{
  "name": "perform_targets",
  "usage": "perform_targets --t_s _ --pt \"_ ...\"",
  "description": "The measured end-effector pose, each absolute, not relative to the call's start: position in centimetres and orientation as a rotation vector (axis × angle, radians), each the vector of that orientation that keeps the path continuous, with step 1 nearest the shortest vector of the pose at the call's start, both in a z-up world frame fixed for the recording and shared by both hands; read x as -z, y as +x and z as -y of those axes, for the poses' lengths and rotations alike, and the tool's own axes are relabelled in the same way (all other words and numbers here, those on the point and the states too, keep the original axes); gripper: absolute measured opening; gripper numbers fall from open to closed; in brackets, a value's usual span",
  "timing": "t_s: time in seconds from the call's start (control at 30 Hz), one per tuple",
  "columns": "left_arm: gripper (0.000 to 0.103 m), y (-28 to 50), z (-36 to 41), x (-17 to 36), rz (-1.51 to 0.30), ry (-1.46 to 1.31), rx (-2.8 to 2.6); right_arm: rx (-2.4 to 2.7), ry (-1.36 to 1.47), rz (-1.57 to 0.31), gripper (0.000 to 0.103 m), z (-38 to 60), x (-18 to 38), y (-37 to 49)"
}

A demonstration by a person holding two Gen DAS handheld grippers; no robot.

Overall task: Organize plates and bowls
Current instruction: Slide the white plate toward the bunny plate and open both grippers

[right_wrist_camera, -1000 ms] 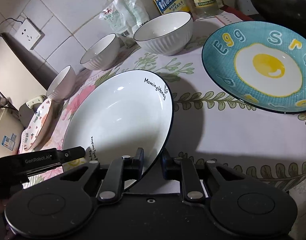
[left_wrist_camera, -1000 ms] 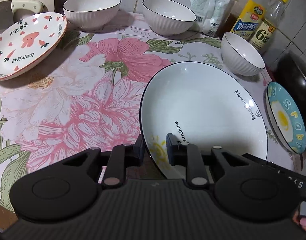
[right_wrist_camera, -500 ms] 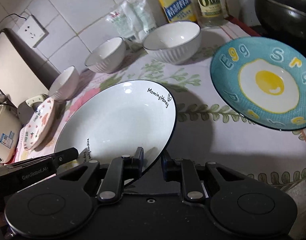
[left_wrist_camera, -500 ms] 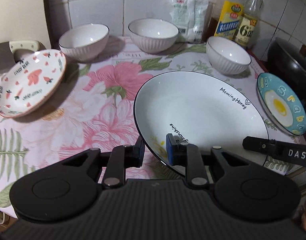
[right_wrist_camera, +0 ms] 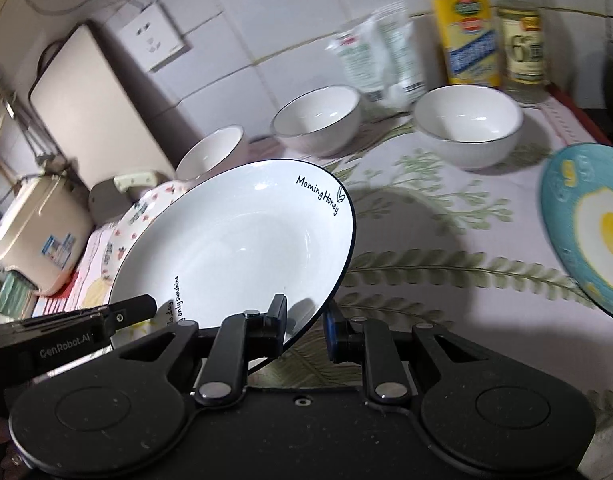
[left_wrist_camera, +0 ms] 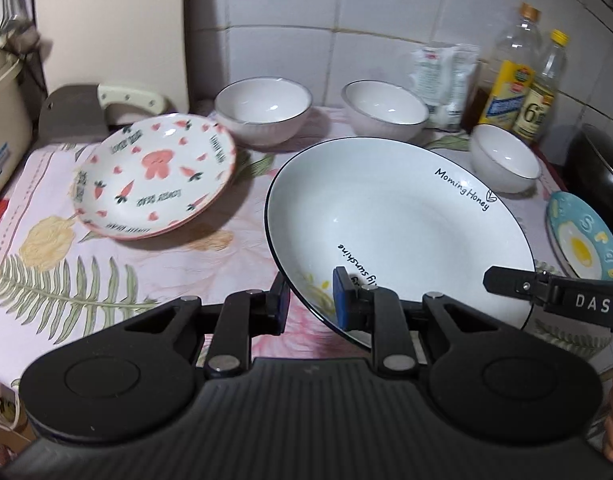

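A large white plate (left_wrist_camera: 394,216) with a dark rim and "Morning Honey" lettering is held in the air by both grippers. My left gripper (left_wrist_camera: 310,300) is shut on its near left rim. My right gripper (right_wrist_camera: 306,320) is shut on its near right rim; the plate also shows in the right wrist view (right_wrist_camera: 242,240). A pink carrot-print plate (left_wrist_camera: 154,176) lies to the left on the floral cloth. Three white bowls (left_wrist_camera: 262,108) (left_wrist_camera: 382,108) (left_wrist_camera: 502,156) stand along the back. A blue fried-egg plate (right_wrist_camera: 590,224) lies at the right.
Oil and vinegar bottles (left_wrist_camera: 506,84) and a white packet (left_wrist_camera: 442,76) stand against the tiled wall. A dark wok (left_wrist_camera: 598,168) is at the far right. A cutting board (right_wrist_camera: 94,108) leans on the wall and a rice cooker (right_wrist_camera: 34,236) stands at the left.
Both grippers have lifted the large white plate higher and carried it left, toward the pink plate. The blue egg plate now lies farther right in both views.
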State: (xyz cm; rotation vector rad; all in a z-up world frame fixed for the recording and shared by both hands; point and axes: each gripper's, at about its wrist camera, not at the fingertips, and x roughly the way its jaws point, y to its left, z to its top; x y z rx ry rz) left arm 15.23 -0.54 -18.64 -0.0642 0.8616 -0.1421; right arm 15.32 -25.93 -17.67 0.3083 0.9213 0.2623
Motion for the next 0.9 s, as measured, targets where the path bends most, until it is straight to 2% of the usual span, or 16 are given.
perform_targets --t_s 0.67,0.9 --pt "0.021 19.1 -1.4 23.9 -0.966 -0.167 0.143 -0.244 0.198 -0.953 0.024 23.4 21.5 19.1" --pt "0.021 19.8 -1.4 24.1 -1.018 -0.190 0.115 -0.258 0.213 -0.989 0.024 23.6 21.8 19.3"
